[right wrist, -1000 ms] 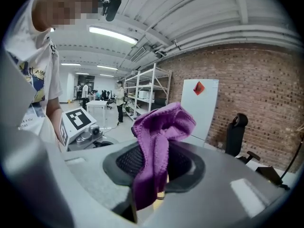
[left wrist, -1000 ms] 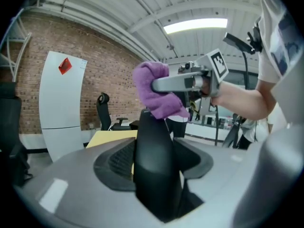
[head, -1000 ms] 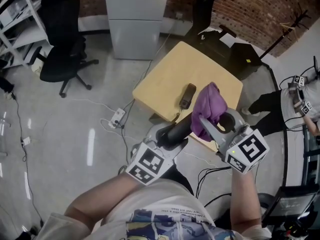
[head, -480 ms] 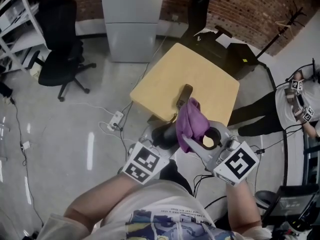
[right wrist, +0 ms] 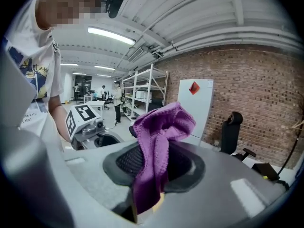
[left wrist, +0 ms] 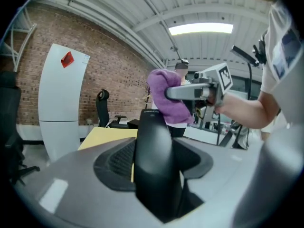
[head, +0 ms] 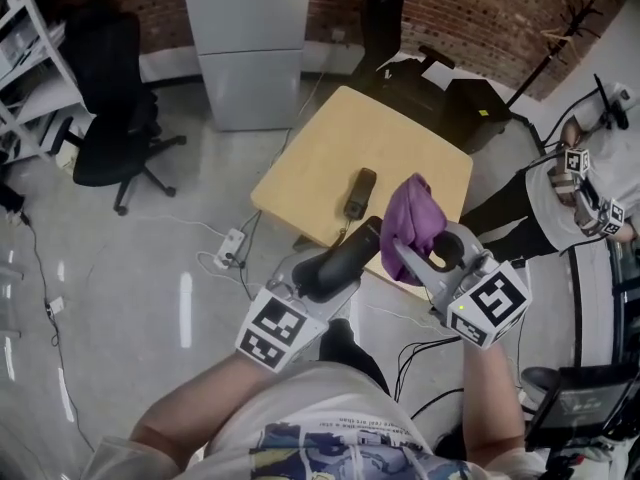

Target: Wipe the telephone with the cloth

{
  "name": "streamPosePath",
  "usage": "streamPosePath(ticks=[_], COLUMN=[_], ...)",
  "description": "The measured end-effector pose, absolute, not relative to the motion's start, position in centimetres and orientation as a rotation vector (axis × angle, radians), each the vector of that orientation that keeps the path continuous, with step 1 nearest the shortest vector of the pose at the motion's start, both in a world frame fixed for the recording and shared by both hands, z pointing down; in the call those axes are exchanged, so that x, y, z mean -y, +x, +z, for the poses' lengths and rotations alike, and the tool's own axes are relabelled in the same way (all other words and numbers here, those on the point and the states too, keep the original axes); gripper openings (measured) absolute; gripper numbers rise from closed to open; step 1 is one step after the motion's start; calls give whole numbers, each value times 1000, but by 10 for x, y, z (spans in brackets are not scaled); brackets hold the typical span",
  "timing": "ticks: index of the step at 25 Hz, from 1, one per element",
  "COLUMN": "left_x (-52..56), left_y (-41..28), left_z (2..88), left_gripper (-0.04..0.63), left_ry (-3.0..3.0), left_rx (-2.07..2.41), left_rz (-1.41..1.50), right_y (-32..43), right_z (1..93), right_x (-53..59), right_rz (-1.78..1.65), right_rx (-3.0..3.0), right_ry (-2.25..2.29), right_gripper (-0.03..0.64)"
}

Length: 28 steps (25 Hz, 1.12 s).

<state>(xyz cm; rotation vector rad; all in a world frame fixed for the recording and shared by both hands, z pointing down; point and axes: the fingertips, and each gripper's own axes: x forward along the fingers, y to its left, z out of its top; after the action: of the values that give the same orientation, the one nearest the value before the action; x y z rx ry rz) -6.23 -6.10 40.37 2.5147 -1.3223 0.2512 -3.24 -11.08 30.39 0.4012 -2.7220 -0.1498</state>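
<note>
wood table (head: 400,143) w/ phone (head: 359,192) on top

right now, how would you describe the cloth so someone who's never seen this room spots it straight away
Start at the pale wooden table standing on the grey floor. At its near edge, the right tongs pinch a bunched cloth. It is the only purple, soft thing there, unlike the rigid black handset in the left tongs beside it.
</note>
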Motion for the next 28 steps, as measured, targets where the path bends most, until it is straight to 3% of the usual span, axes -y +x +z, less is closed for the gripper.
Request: streamPosePath(ticks=[12, 28], left_x=[82, 108], left_y=[-60, -56], left_z=[404, 400], left_gripper=[255, 256], left_ry=[2344, 2027], left_rx=[1194, 839], left_rz=[-17, -498], right_y=[12, -14], right_z=[328, 386], right_x=[146, 92], right_rz=[-11, 154], right_rx=[2731, 2755], right_ry=[557, 377], right_gripper=[107, 107])
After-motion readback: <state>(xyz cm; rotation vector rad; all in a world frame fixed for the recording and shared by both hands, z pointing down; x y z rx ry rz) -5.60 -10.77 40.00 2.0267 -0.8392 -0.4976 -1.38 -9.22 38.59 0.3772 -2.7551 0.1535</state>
